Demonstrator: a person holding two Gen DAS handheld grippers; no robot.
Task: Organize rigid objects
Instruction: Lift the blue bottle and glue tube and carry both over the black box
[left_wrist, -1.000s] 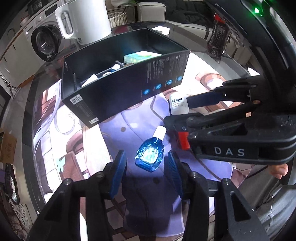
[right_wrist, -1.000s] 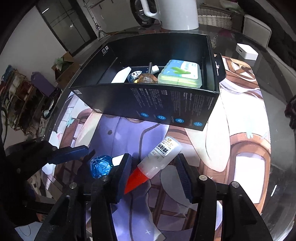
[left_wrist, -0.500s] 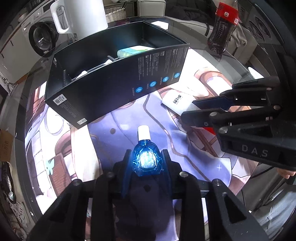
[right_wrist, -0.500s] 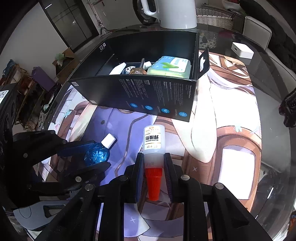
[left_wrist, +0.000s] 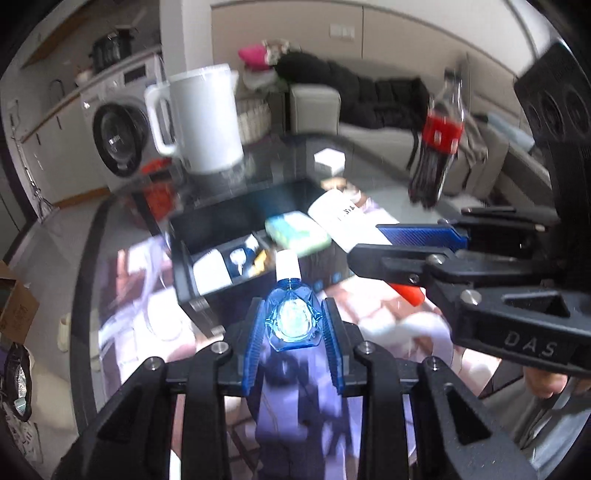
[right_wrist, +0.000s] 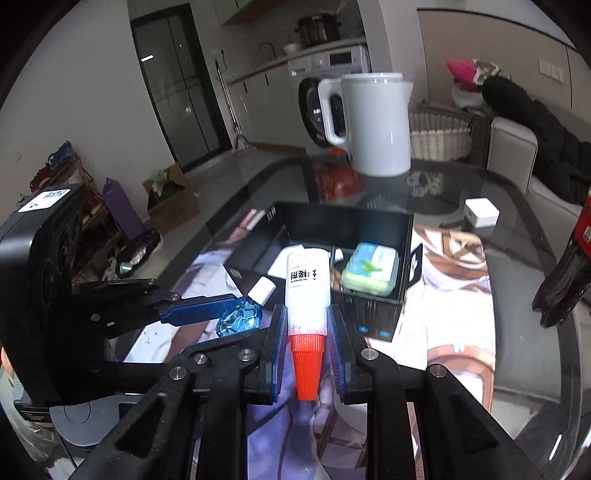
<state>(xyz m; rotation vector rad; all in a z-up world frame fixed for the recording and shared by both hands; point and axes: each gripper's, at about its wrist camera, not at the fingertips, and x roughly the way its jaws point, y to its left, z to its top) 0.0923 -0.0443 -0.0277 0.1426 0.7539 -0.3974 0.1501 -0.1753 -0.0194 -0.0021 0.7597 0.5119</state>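
The left gripper (left_wrist: 292, 325) is clenched on the blue eye-drop bottle (left_wrist: 291, 322), white cap pointing away toward the black organizer box (left_wrist: 207, 291), which lies just beyond and below, its green case (left_wrist: 298, 231) at the far right.

The right gripper (right_wrist: 306, 332) clamps the white glue bottle (right_wrist: 307, 282) (red nozzle nearest the camera); its long axis aims straight at the same box (right_wrist: 373, 314), the closer of the two.

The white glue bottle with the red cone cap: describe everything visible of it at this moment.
The white glue bottle is a cylindrical plastic bottle with an orange-and-black printed label and a ribbed red cone cap pointing back toward the camera. The right hand-held gripper is shut on it where bottle meets cap, blue pads on either side. It is lifted off the printed mat, its flat base aimed at the open black box.
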